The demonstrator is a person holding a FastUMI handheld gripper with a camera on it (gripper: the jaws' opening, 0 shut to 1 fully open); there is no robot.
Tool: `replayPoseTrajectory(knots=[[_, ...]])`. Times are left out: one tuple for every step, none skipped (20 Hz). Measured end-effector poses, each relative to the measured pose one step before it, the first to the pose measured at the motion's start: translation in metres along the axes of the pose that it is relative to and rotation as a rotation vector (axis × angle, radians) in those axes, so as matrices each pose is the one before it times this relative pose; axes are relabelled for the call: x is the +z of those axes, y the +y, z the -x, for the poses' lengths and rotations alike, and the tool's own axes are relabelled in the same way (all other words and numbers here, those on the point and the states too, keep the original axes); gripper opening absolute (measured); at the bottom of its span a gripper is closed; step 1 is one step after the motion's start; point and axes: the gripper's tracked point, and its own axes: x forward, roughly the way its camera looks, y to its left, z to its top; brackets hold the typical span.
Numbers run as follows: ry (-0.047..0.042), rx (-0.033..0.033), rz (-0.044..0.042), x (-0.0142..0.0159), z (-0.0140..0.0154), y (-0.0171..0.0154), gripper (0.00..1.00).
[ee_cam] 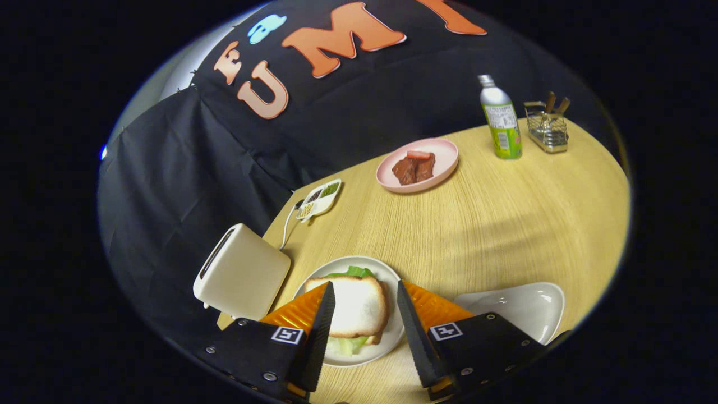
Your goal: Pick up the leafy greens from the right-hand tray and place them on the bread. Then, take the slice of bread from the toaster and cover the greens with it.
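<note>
Tongs [364, 303] open over bread slice [353, 306]; bottle [501, 119] label unreadable.

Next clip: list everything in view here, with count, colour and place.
Round white plate: one, between the jaws.
White bread slice: one, on that plate, covering pale green leafy greens.
Cream toaster: one, beside the plate.
Empty white tray: one, on the plate's other side.
Pink plate: one, farther back, holding brown meat pieces.
White divided dish: one, near the table edge.
Green-labelled bottle: one, far end.
Wire basket: one, beside the bottle.
Wooden table: one.
Gripper: one, jaws open, straddling the bread.
</note>
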Motion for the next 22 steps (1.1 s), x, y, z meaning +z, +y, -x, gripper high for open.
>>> replayPoseTrajectory(knots=[[-0.02981,-0.00576,0.01541,0.00755,0.00518,0.00099,0.72],[-0.03393,-0.00434,0.01525,0.00787,0.00589,0.00080,0.74],[-0.03336,-0.01074,0.01479,0.00835,0.00578,-0.00030,0.78],[-0.03373,-0.01567,0.01439,0.00800,0.00531,-0.00212,0.79],[-0.03911,-0.01567,0.02164,0.00951,0.00459,-0.00171,0.82],[-0.04417,-0.01962,0.02664,0.00996,0.00485,-0.00276,0.83],[-0.04402,-0.01969,0.03478,0.00954,0.00398,-0.00369,0.85],[-0.04808,-0.02531,0.03559,0.01083,0.00478,-0.00460,0.86],[-0.05391,-0.03249,0.03091,0.01141,0.00319,-0.00609,0.87],[-0.04748,-0.02495,0.02587,0.00969,0.00417,-0.00519,0.87],[-0.03897,-0.01108,0.02308,0.00802,0.00451,-0.00104,0.87],[-0.03509,-0.00995,0.01844,0.00765,0.00484,-0.00027,0.87],[-0.03222,-0.00739,0.01583,0.00765,0.00411,-0.00063,0.87],[-0.03086,-0.00983,0.01244,0.00741,0.00347,-0.00163,0.87],[-0.02877,-0.01019,0.01096,0.00829,0.00483,-0.00165,0.87],[-0.02996,-0.01502,0.00671,0.00822,0.00487,-0.00338,0.87],[-0.03041,-0.01058,0.01011,0.00907,0.00521,-0.00235,0.88],[-0.03015,-0.01276,0.01448,0.00732,0.00371,-0.00195,0.88],[-0.02706,-0.00980,0.02110,0.00778,0.00467,-0.00112,0.89],[-0.02144,-0.01020,0.02223,0.00374,0.00291,-0.00090,0.90],[-0.01713,0.00002,0.02164,0.00395,0.00508,0.00063,0.92],[-0.01105,-0.00251,0.01127,0.00380,0.00429,0.00297,0.93]])
